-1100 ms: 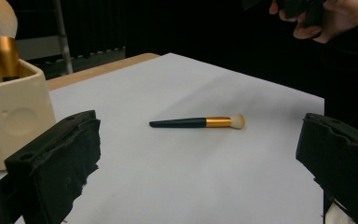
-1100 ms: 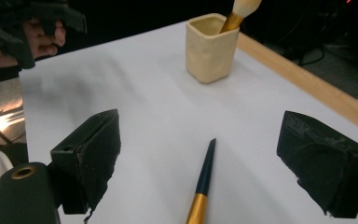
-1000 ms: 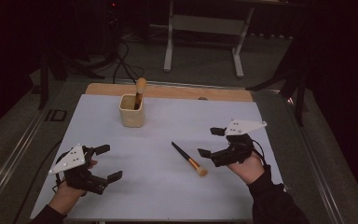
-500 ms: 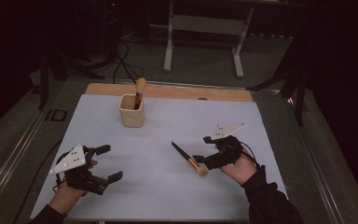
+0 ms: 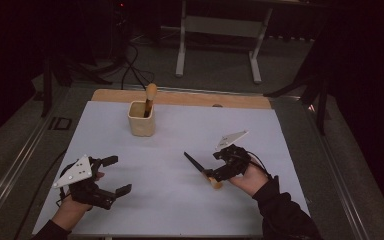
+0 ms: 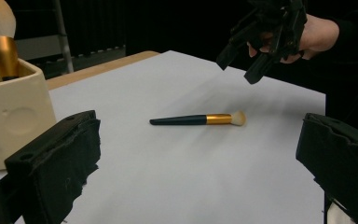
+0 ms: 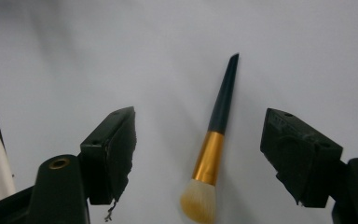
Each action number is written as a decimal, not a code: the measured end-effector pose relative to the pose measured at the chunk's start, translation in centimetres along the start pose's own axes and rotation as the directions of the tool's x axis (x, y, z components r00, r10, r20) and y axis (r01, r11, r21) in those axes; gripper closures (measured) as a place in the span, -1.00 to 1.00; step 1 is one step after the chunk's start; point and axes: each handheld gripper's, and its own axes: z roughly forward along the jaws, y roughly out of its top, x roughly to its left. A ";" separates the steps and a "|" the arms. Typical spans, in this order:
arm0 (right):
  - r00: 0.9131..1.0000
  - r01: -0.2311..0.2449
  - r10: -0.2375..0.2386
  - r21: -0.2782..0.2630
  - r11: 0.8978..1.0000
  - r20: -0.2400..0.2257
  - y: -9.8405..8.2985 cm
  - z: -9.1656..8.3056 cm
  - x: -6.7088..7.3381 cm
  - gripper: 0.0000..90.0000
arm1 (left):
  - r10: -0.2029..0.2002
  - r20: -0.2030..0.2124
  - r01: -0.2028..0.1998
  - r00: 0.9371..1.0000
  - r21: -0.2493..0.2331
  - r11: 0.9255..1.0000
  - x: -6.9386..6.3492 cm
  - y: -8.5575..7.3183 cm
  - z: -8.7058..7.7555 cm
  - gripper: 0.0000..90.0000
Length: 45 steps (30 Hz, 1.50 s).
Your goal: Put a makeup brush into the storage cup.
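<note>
Right gripper [image 5: 214,170] poised over makeup brush [image 5: 199,169]; left gripper [image 5: 114,175] idle.

The brush is seen flat on the white mat [image 5: 180,210], bristles toward 5 o'clock, handle toward 11. It is framed between the right jaws, which have just been closing but are not touching it. Left jaws are held spread on nothing. A ceramic cup [image 5: 141,123] with another brush [image 5: 150,96] is noted at 12 o'clock.

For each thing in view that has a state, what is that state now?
Brush on table: lying flat, not gripped.
Brush in cup: standing, head up.
Cup: upright.
Right gripper: open, jaws just been closing, brush between them.
Left gripper: open, holding nothing.
</note>
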 end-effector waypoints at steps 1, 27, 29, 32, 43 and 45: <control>1.000 -0.001 0.001 0.019 1.000 -0.008 0.0 0.2 -0.1 -0.37 | -0.001 0.000 0.001 1.000 0.000 1.000 0.0 0.0 0.0 -0.99; 0.997 -0.066 0.057 0.230 0.971 0.043 0.6 3.7 -0.8 -0.01 | 0.000 -0.005 0.000 1.000 0.003 1.000 0.0 0.0 -0.1 -0.99; 0.995 -0.094 0.085 0.247 0.964 0.048 0.6 4.0 -1.0 0.01 | -0.001 -0.004 0.001 1.000 0.003 1.000 -0.1 0.0 -0.1 -0.99; 0.993 -0.117 0.105 0.278 0.953 0.055 0.5 4.4 -1.2 0.05 | 0.000 -0.004 0.000 1.000 0.003 1.000 -0.1 0.0 -0.1 -0.99; 0.987 -0.160 0.142 0.345 0.925 0.076 0.9 6.0 -1.6 0.13 | 0.004 -0.008 -0.004 1.000 0.005 1.000 -0.1 -0.1 -0.1 -0.99; 0.987 -0.159 0.141 0.360 0.919 0.075 0.9 6.3 -1.7 0.14 | 0.005 -0.010 -0.005 1.000 0.007 1.000 -0.1 -0.1 -0.2 -0.99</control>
